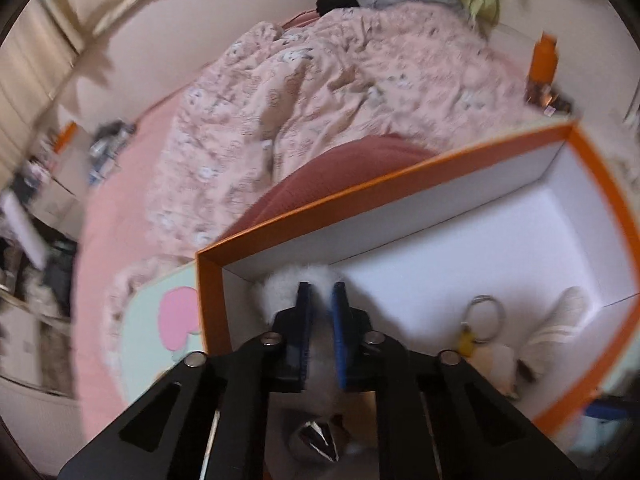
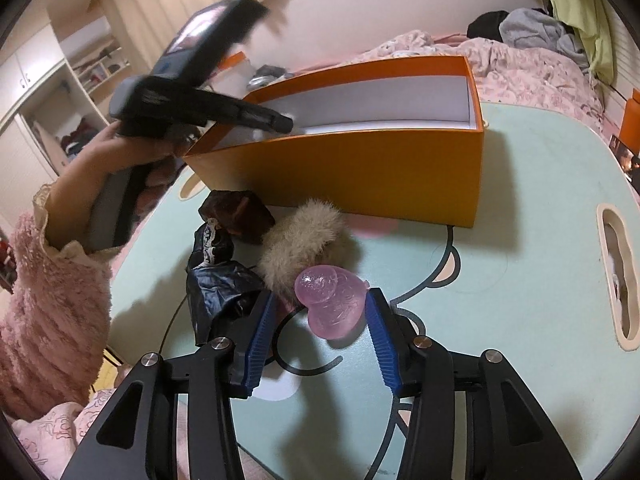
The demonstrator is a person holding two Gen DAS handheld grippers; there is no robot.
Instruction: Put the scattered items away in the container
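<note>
In the left wrist view my left gripper is inside the near corner of the orange box, shut on a white fluffy item whose fur shows between the blue pads. A key ring with a yellow tag and a white striped fabric item lie on the box floor. In the right wrist view my right gripper stands open over the table. A pink translucent heart lies between its fingers, close to the right pad. A beige furry item lies just beyond.
Dark wrappers and a black foil bag lie left of the heart on the mint-green table. A hand in a pink fluffy sleeve holds the left gripper over the orange box. A bed with a pink quilt lies behind.
</note>
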